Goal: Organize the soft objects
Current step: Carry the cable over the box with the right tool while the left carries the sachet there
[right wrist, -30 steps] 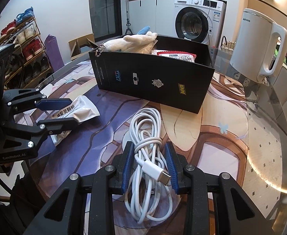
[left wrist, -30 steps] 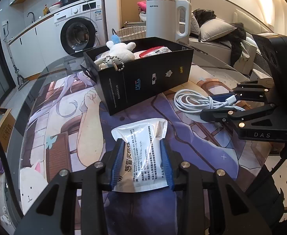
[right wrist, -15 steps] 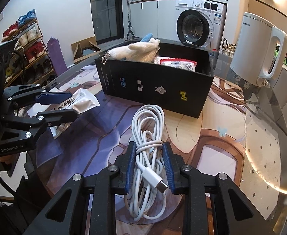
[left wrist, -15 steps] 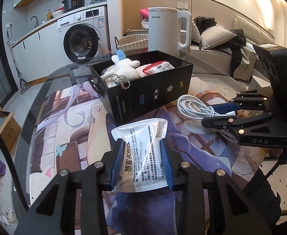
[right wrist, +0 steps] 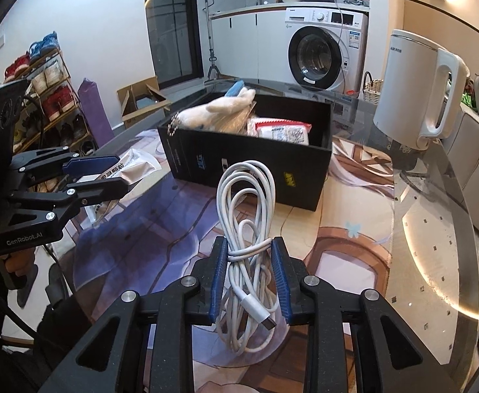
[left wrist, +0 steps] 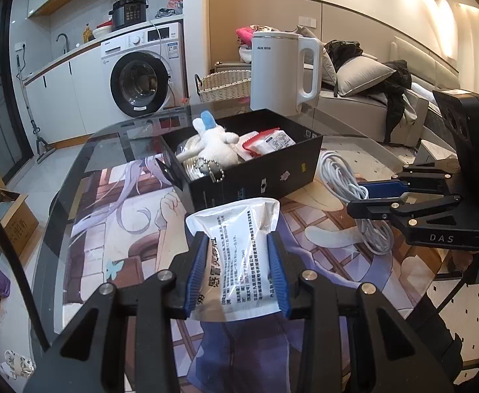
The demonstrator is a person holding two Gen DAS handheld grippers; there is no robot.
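My left gripper (left wrist: 236, 271) is shut on a white printed sachet (left wrist: 239, 255), held clear of the table; it also shows as the left gripper (right wrist: 115, 172) in the right wrist view. My right gripper (right wrist: 248, 278) is shut on a coiled white cable (right wrist: 247, 226), lifted off the mat; the right gripper (left wrist: 365, 195) appears at the right of the left wrist view. Ahead of both stands an open black box (left wrist: 255, 177) holding a white plush toy (left wrist: 214, 145) and a red-and-white packet (left wrist: 267, 140).
A white kettle (right wrist: 419, 88) stands on the glass table (right wrist: 435, 262) to the right of the box. A printed mat (left wrist: 134, 216) covers the table. A shoe rack (right wrist: 43, 91), a cardboard box (right wrist: 141, 98) and a washing machine (left wrist: 144, 72) stand beyond the table.
Both grippers have risen with the sachet and the cable. The right jaws have tightened on the cable, which now hangs off the mat. The box looks lower and farther.
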